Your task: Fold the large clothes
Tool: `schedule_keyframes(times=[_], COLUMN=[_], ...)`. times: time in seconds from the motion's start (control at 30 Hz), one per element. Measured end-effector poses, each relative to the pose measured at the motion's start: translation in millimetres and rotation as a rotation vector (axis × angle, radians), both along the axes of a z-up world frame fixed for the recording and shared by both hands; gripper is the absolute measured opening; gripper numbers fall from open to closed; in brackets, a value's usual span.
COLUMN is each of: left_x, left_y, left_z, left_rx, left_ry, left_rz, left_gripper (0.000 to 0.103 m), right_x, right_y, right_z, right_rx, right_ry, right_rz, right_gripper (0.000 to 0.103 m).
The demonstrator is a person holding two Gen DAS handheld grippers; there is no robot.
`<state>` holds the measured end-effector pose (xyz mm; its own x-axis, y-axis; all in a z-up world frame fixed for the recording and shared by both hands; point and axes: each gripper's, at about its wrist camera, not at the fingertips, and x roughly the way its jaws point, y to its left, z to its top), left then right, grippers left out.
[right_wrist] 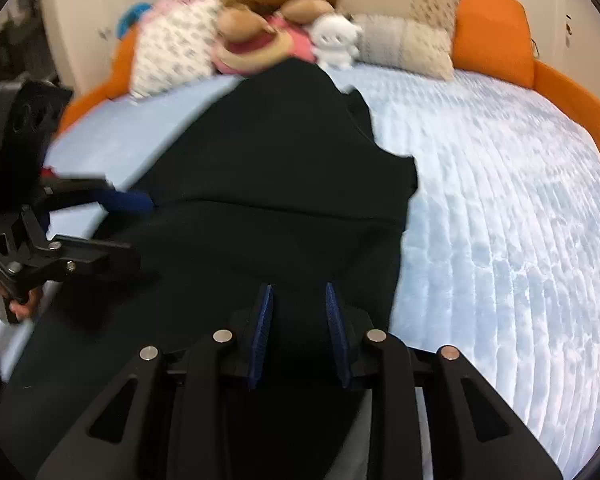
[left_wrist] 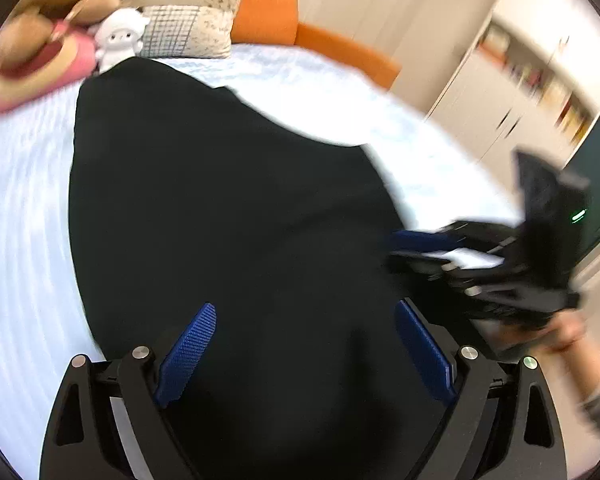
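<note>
Quilted bed: pale blue, orange frame around it.
Garment: black, spread lengthwise on the bed, far end touching the plush toys beside the pillows.
Left gripper: jaws spread wide over the garment.
Right gripper: jaws narrowly parted, dark cloth between; contact unclear.

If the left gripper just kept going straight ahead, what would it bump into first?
Most likely the black garment spread on the blue bed cover. The left gripper is open and aims down at that cloth, which fills the space ahead of its fingers. The depth is hard to judge.
</note>
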<state>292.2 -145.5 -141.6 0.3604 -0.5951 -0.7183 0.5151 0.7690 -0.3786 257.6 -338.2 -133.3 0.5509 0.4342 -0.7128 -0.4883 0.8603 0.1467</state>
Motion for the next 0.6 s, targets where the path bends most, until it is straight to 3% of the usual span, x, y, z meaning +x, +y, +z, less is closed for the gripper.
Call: schedule_keyframes(times=[0.13,0.33,0.43,0.53,0.6], left_x=[-79,-165,-186,-186,-181], left_y=[1,-3,-8,-7,-10], left_z=[22,28,15,-5,-15], left_rx=[-0.045,-0.192,-0.12,-0.102,-0.105], left_ry=[-0.032,0.053,0.064,0.094,0.09], left_rz=[-0.07,-0.33,-0.356,-0.328,-0.309], left_gripper=[0.092,0.092,0.092,0.092,0.092], right_x=[-53,-127,-144,-151,-154], right_y=[-8,-16,-19,-25,-32], right_z=[24,14,-7,-33,-38], right_rx=[0.119,0.212,0.153,0.061,0.092], right_ry=[0.006,0.116,0.184,0.231,0.219], right_rz=[0.118,0.301,0.307,0.26,0.247], right_gripper=[0.033,0.035,0.035,0.032,0.032])
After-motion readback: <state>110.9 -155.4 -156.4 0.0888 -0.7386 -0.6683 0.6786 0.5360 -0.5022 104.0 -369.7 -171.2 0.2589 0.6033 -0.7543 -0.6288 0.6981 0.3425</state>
